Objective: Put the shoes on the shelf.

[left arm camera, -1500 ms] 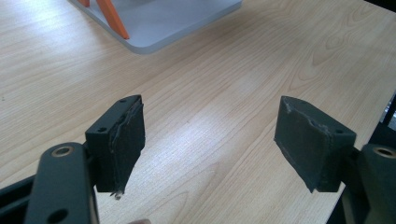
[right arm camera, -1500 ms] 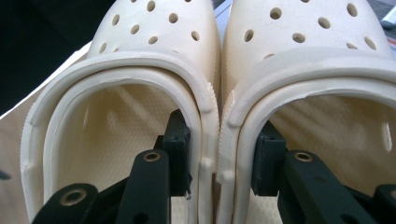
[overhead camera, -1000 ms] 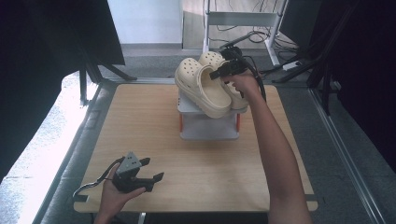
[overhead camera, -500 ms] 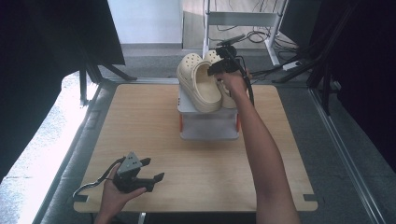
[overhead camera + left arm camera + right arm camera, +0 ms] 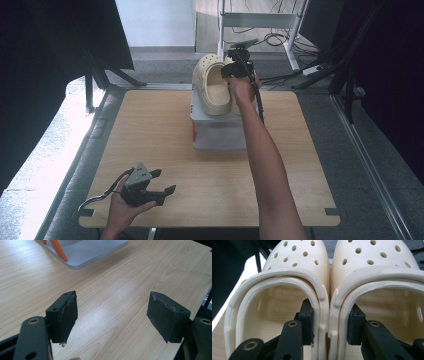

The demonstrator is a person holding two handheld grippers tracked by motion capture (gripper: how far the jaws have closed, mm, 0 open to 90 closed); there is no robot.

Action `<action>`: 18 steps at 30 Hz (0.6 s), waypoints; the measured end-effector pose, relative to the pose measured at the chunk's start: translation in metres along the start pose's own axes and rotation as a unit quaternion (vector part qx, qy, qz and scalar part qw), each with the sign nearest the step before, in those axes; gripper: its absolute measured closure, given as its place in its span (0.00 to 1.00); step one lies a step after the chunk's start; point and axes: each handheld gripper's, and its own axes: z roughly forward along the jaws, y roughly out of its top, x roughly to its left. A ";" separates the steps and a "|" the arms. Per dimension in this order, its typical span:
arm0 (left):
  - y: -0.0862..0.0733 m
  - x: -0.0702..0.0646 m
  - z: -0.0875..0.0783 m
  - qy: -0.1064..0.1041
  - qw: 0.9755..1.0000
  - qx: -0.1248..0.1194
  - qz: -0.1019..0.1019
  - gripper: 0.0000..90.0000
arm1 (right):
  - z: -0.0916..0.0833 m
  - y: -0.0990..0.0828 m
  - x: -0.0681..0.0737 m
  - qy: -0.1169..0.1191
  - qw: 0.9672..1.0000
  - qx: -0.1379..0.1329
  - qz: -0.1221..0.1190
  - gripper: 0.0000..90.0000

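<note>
At the table's twelve o'clock, the right gripper (image 5: 329,325) pinches both clogs (image 5: 215,90) by their inner walls above the box (image 5: 220,130). One may slip, seemingly barely seated. The left gripper (image 5: 112,315) rests spread at seven o'clock.

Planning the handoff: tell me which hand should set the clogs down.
Right. Its tongs already pinch the inner walls of both clogs together above the grey box. The left tongs hang open over bare table near the person.
</note>
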 end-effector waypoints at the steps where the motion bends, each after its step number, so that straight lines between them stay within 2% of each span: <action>1: 0.000 0.000 0.000 0.000 1.000 0.000 0.000 0.28 | 0.001 -0.001 0.000 -0.003 1.000 0.001 0.002 0.72; 12: 0.000 0.000 0.001 0.000 1.000 0.001 0.000 0.28 | 0.004 -0.005 0.003 -0.030 0.999 -0.012 0.013 0.72; 18: 0.000 -0.001 0.001 -0.001 1.000 0.001 -0.001 0.28 | 0.005 -0.008 0.007 -0.033 0.999 -0.021 0.004 0.68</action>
